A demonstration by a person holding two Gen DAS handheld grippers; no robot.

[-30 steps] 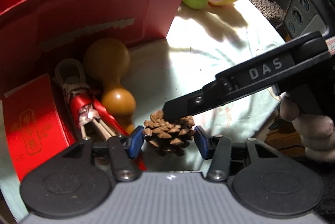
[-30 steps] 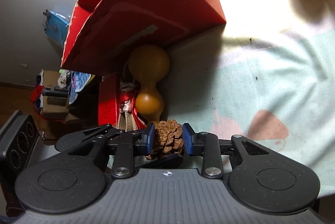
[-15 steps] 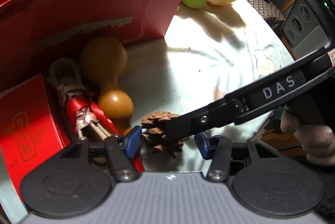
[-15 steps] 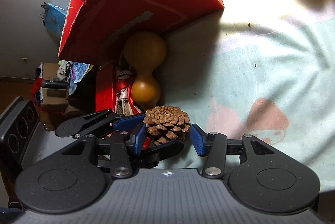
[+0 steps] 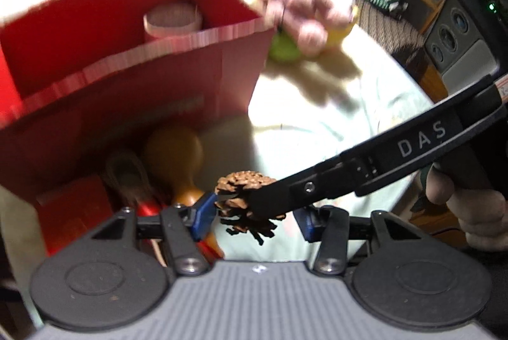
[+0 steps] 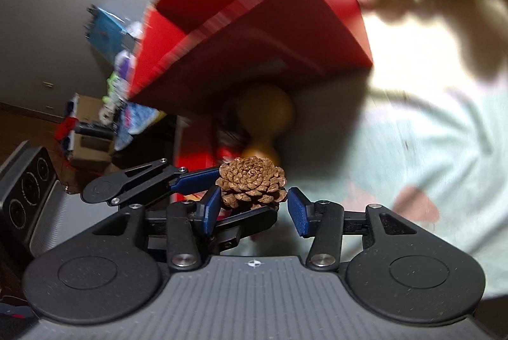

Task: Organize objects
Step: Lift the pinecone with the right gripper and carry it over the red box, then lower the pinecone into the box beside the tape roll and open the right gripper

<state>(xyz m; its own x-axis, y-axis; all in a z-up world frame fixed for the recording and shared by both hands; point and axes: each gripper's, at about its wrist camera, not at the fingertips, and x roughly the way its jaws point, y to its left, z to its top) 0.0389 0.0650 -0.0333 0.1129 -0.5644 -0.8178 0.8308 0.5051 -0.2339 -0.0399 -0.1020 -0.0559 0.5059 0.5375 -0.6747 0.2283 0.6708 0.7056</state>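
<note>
A brown pine cone (image 5: 246, 200) sits between the fingers of both grippers, lifted above the pale cloth. In the right wrist view the pine cone (image 6: 251, 183) rests between my right gripper's (image 6: 252, 210) wide-apart blue pads, with my left gripper's fingers (image 6: 193, 181) reaching in from the left. In the left wrist view my left gripper (image 5: 254, 214) has its pads apart around the cone, and the right gripper's black finger (image 5: 317, 187) crosses over it. What bears the cone is unclear. The red open box (image 5: 127, 79) stands behind.
A tan gourd (image 5: 177, 159), a red tasselled item (image 5: 149, 210) and a small red packet (image 5: 73, 213) lie in front of the box. A pink plush toy (image 5: 304, 13) with green and yellow balls lies at the back. A roll (image 5: 173, 19) stands inside the box.
My right gripper has opened off the pine cone. Both grippers and the cone have risen from the cloth, so the box's open top now shows. The views are motion-blurred.
</note>
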